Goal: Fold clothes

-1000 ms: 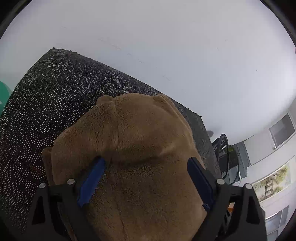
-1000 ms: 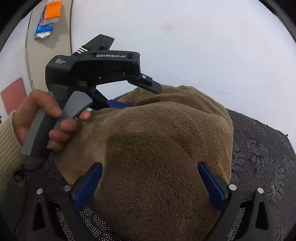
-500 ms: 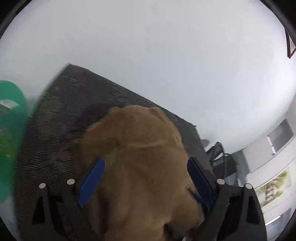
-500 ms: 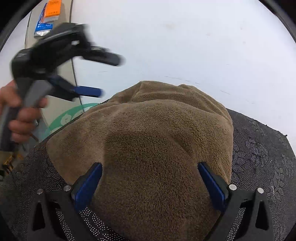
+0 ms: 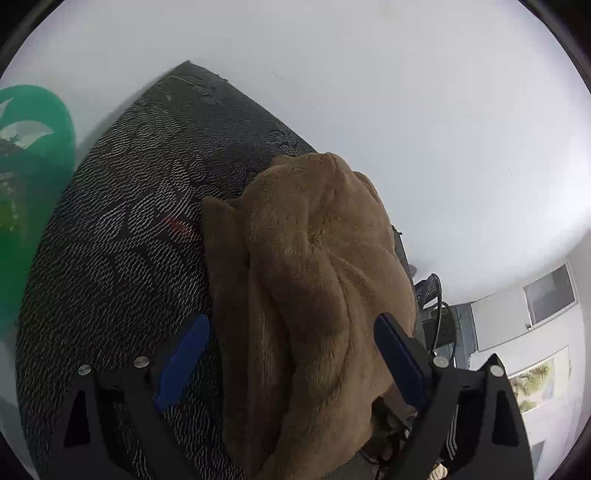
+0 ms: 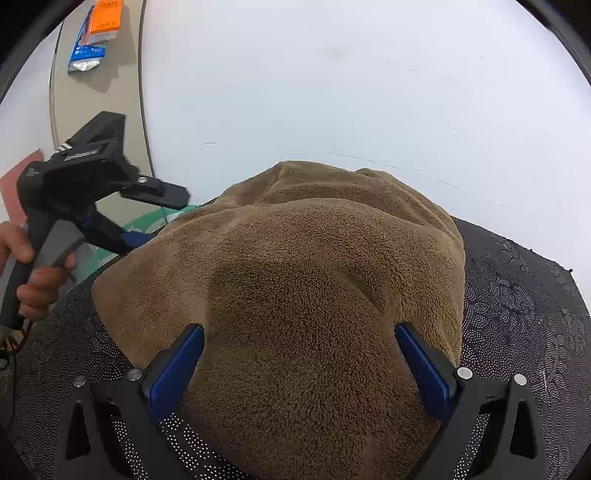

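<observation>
**A:** Any writing I can read from here?

**B:** Very little. In my right wrist view there is an orange packet [image 6: 108,16] and a blue pouch [image 6: 87,51] lying on a beige strip [image 6: 59,88] at the far left; both carry print, too small for me to read. The body of the left claw [image 6: 159,216] has a white label and some white stripes, blurred.

**A:** And the claws?

**B:** My right claw [image 6: 301,363] is spread wide, its blue pads on either side of the brown fleece garment [image 6: 295,280]. The fleece bulges up between them and meets the pads at their edges, but I cannot tell that they pinch it. My left claw [image 5: 291,356] is also spread wide. Its right pad lies against the fleece [image 5: 314,277]; its left pad sits clear, over the dark dotted mat [image 5: 122,236].

**A:** Where is the garment?

**B:** Bunched in a folded heap on that mat, which lies on the white counter [image 6: 332,74]. A hand [image 6: 27,273] grips the left claw's handle at the left edge, near the heap. A green shape [image 5: 33,177] shows beyond the mat.
</observation>
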Available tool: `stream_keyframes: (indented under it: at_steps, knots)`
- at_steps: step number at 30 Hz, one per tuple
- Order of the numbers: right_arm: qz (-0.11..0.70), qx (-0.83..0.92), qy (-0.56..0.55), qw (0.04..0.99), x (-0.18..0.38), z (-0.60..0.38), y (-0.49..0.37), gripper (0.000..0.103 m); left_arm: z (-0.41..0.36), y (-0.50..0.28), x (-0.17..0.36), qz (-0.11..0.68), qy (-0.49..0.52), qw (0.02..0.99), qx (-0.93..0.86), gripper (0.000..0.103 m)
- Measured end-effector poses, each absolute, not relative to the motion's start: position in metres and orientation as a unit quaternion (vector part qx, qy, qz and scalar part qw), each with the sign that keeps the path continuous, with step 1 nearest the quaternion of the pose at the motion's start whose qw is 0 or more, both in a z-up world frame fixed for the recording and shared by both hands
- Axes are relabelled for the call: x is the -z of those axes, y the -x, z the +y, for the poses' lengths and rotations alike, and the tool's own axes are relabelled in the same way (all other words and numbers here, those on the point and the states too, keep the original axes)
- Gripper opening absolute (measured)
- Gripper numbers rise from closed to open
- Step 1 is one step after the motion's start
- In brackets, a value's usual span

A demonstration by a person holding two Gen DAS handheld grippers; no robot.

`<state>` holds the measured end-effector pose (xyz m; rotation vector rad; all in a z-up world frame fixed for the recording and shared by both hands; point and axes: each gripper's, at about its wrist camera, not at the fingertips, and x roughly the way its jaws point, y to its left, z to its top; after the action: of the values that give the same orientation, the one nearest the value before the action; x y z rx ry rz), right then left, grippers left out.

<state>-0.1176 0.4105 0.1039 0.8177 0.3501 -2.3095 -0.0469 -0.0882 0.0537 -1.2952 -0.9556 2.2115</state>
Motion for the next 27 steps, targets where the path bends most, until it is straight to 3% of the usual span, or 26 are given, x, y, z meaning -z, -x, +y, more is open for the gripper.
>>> stream_keyframes:
  at_steps: [8,10,16,21,24,27]
  knots:
    - [0.133,0.882,-0.312,0.327,-0.102,0.408,0.12,0.103,-0.092,0.079,-0.035,-0.332,0.475,0.196,-0.791,0.094]
    - [0.133,0.882,-0.312,0.327,-0.102,0.407,0.121,0.103,-0.09,0.084,-0.033,-0.334,0.475,0.216,-0.785,0.102]
    - [0.131,0.882,-0.312,0.328,-0.104,0.407,0.119,0.103,-0.068,0.106,-0.029,-0.344,0.493,0.312,-0.736,0.102]
    - [0.13,0.882,-0.312,0.33,-0.105,0.409,0.118,0.103,-0.042,0.119,-0.031,-0.31,0.512,0.338,-0.726,0.102]
    - [0.129,0.881,-0.312,0.33,-0.105,0.409,0.118,0.103,-0.041,0.127,-0.03,-0.294,0.526,0.316,-0.733,0.102]
    - [0.129,0.881,-0.312,0.331,-0.105,0.408,0.118,0.103,-0.054,0.135,-0.026,-0.332,0.525,0.28,-0.732,0.102]
